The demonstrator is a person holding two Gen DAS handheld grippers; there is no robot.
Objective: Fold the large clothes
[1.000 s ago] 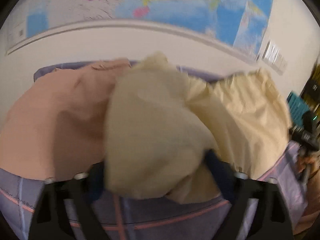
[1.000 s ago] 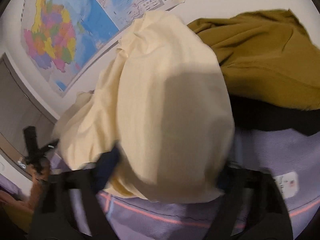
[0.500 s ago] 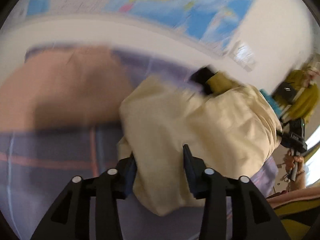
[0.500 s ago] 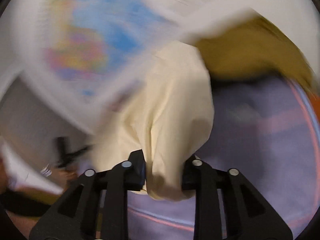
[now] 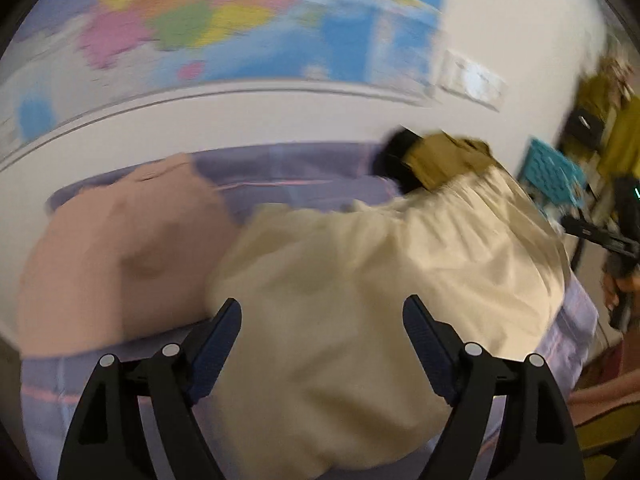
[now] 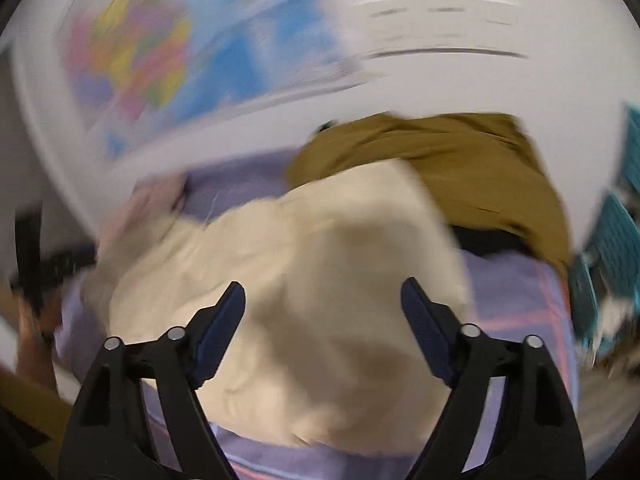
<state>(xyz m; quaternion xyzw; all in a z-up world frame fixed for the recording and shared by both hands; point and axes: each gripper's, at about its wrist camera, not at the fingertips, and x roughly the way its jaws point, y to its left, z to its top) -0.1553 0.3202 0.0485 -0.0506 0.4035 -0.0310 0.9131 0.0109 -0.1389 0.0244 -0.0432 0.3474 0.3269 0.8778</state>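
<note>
A cream garment (image 5: pixel 360 280) lies crumpled on the lilac bed sheet (image 5: pixel 288 168). It also shows in the right wrist view (image 6: pixel 320 280). My left gripper (image 5: pixel 322 320) is open just above the garment, its jaws wide apart and holding nothing. My right gripper (image 6: pixel 322 304) is also open over the garment's other side, empty. The right gripper and hand (image 5: pixel 616 240) show at the right edge of the left wrist view. Both views are blurred by motion.
A pink garment (image 5: pixel 120 248) lies left of the cream one. A mustard garment (image 6: pixel 460 168) over something black lies behind it on the right. A wall map (image 5: pixel 240 20) hangs behind the bed. A teal crate (image 5: pixel 556 176) stands at the right.
Both grippers were shut on the cream garment half a second ago and have opened. The garment has dropped onto the sheet and spread out.
</note>
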